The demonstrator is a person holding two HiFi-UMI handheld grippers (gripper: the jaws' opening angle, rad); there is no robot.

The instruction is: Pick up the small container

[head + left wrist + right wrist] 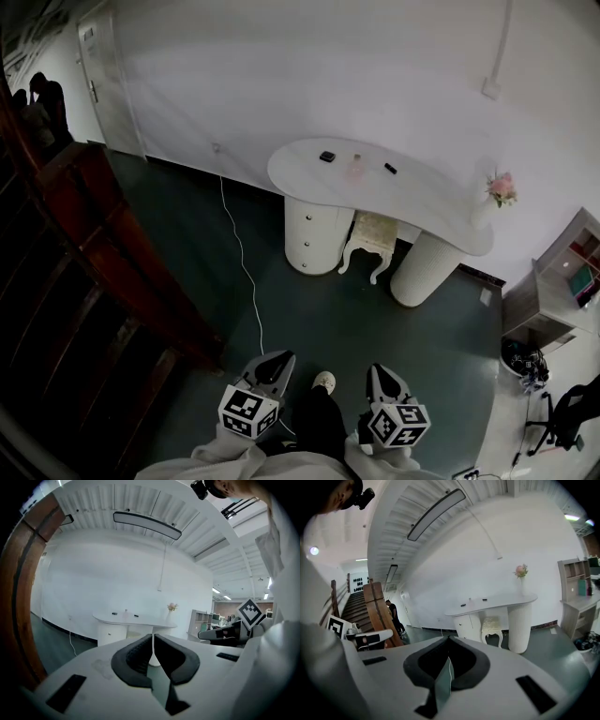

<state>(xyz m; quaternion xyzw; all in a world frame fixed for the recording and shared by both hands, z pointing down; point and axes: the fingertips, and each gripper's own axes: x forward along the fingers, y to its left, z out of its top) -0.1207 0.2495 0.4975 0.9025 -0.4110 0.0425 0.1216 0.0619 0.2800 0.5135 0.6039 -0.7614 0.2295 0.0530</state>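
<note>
At the frame's bottom, the white left tool (274, 361) and white right tool (382, 373) are both closed and empty. Well apart, at upper centre, the small pale pink container (355, 168) stands on the curved white table (427, 202).

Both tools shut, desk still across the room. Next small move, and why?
Probably step toward the white desk: what looks like the small container stands on its top, well beyond the left tool and right tool, both shut and empty.

Before you, the white curved desk (427, 208) bears a dark block (327, 157), a small pale container (355, 168), a dark bar (390, 169) and a vase of pink flowers (502, 190).
</note>
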